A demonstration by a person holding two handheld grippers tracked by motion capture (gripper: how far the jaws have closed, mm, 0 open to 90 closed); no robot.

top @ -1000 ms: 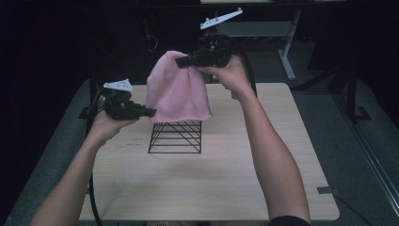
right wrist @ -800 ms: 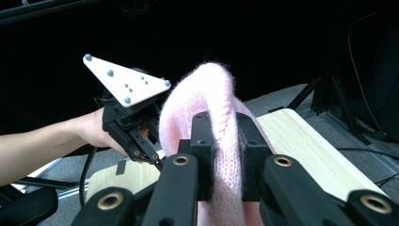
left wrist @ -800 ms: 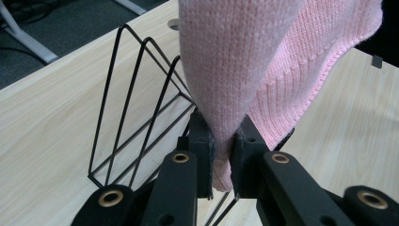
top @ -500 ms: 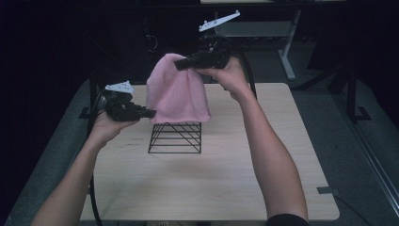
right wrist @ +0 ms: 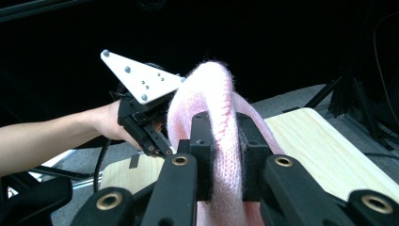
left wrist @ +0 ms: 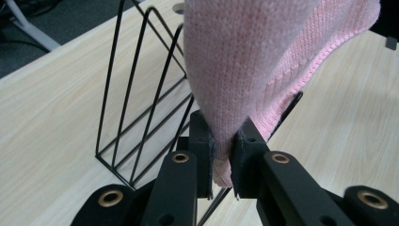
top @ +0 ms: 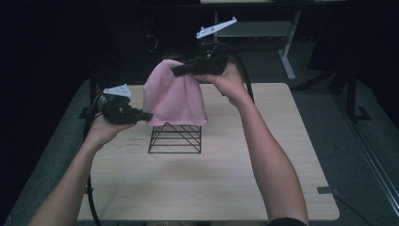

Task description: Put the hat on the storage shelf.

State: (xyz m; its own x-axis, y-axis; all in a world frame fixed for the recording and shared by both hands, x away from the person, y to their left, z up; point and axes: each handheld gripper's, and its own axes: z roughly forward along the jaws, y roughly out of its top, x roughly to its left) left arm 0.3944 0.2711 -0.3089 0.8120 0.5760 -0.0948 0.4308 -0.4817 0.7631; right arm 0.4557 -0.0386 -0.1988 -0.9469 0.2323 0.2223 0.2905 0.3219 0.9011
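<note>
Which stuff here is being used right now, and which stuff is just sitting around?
In use:
pink knitted cloth, pinched at two spots
left gripper, on the cloth's lower edge
right gripper, on its top
black wire rack, under the cloth

Just there:
wooden table
desk legs behind

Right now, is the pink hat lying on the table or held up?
Held up: the pink hat hangs between both grippers, above the wire rack.

Knit cloth (top: 174,96) hangs above wire rack (top: 175,138) at table (top: 211,174) centre; left gripper (top: 146,115) at nine o'clock, right gripper (top: 178,70) at twelve.
</note>
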